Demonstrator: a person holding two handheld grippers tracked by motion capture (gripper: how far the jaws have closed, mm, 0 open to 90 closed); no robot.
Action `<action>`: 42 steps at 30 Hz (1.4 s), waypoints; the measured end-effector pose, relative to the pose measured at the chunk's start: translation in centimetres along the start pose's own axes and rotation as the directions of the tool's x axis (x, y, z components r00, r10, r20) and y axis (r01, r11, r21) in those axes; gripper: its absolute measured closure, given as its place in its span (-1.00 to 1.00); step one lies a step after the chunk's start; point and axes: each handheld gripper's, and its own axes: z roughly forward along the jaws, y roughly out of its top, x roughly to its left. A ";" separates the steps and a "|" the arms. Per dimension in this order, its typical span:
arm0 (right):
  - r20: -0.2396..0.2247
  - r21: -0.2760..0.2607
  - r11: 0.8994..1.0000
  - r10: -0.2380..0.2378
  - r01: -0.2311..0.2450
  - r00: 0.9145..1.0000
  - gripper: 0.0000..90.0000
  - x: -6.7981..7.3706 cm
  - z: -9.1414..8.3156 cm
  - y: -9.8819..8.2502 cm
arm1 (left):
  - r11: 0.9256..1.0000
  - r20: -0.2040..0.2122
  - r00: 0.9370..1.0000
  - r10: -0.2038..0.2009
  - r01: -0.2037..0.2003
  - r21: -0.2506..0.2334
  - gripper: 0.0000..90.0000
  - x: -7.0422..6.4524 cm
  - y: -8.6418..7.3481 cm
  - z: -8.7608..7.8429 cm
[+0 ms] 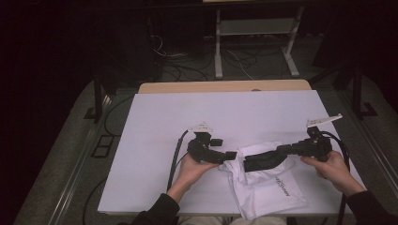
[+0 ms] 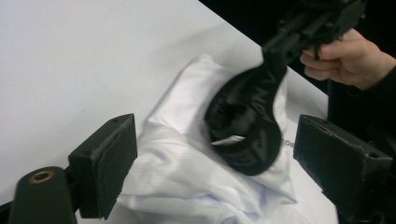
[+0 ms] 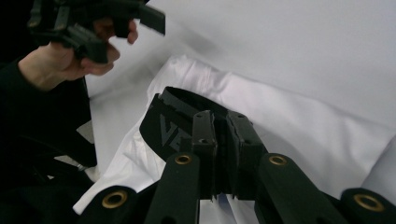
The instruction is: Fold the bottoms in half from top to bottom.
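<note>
We count two grippers: the left gripper (image 1: 230, 155) and the right gripper (image 1: 263, 159), each carried in one hand, so two hands, the left hand (image 1: 192, 169) and the right hand (image 1: 331, 168). Between the right gripper's jaws we see one black garment (image 2: 247, 126). Beneath both tools we find one white garment (image 1: 267, 187). Under everything we count one table (image 1: 155, 140), and beyond the grippers' far side one metal stand (image 1: 256, 28).
</note>
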 end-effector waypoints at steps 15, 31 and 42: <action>-0.062 0.049 0.999 -0.004 0.007 0.998 0.76 1.0 -0.7 -2.2 | 1.000 -0.037 0.999 -0.014 0.013 -0.023 -0.91 1.2 -0.1 -0.6; -0.069 0.118 0.993 0.005 0.004 0.998 0.65 1.1 -1.3 -4.8 | 0.999 -0.033 0.999 -0.030 0.029 -0.031 -0.91 1.6 -0.4 -0.6; -0.023 0.173 0.985 -0.024 0.028 0.999 0.67 1.5 -1.4 -5.7 | 1.000 -0.026 0.999 -0.023 0.023 -0.018 -0.91 1.5 -0.5 -0.3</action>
